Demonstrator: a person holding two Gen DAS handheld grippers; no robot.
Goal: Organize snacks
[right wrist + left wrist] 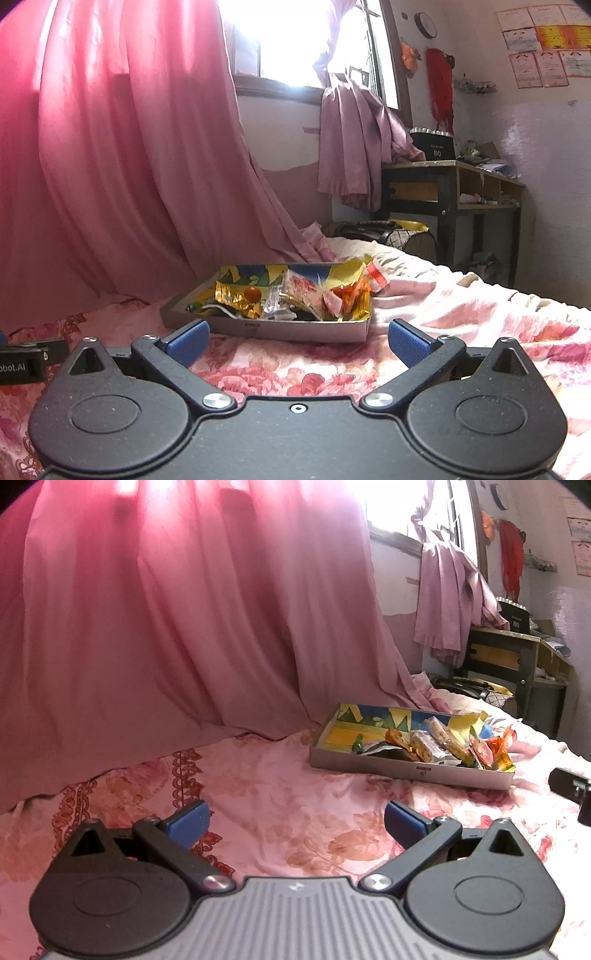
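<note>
Left wrist view: sat low over the floral bedspread (288, 805), looking forward between its own blue-padded fingers (188, 823) toward the pink curtain (166, 627); the snack box (406, 771) lay ahead and to the right, near.
Right wrist view: also low over the bed, facing the window (280, 40) and the desk (450, 184); the box (295, 330) sat almost centred, just beyond its fingers (408, 341).
Shared: box, curtain, bedspread, desk, wall clock (499, 496).
Cross-sight: the right gripper (570, 788) showed at the left view's right edge; the left gripper (27, 360) showed at the right view's left edge.
</note>
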